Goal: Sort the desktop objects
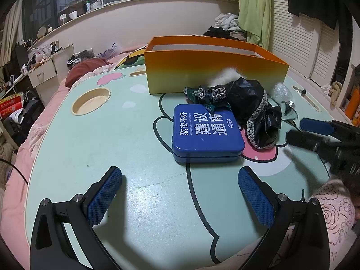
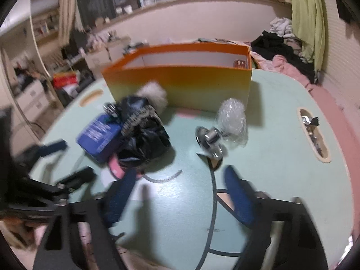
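An orange box (image 1: 213, 72) stands open-topped at the back of the mint-green table (image 1: 90, 139); it also shows in the right wrist view (image 2: 180, 78). In front of it lie a blue tin (image 1: 207, 132), a green toy car (image 1: 202, 93), a black lace-trimmed cloth (image 1: 254, 110), a white fluffy ball (image 1: 222, 76), a bubble-wrap bundle (image 2: 232, 119) and a shiny metal piece (image 2: 209, 141). My left gripper (image 1: 180, 180) is open and empty, just short of the tin. My right gripper (image 2: 180, 180) is open and empty, short of the cloth (image 2: 144, 135) and the metal piece; it also shows at the right edge of the left wrist view (image 1: 301, 128).
The table has a round cup recess (image 1: 91, 101) at the left and a slot (image 2: 313, 132) at the right that holds small metal bits. A pink bedcover (image 1: 29, 139) surrounds the table. A small red item (image 2: 240, 64) sits inside the box.
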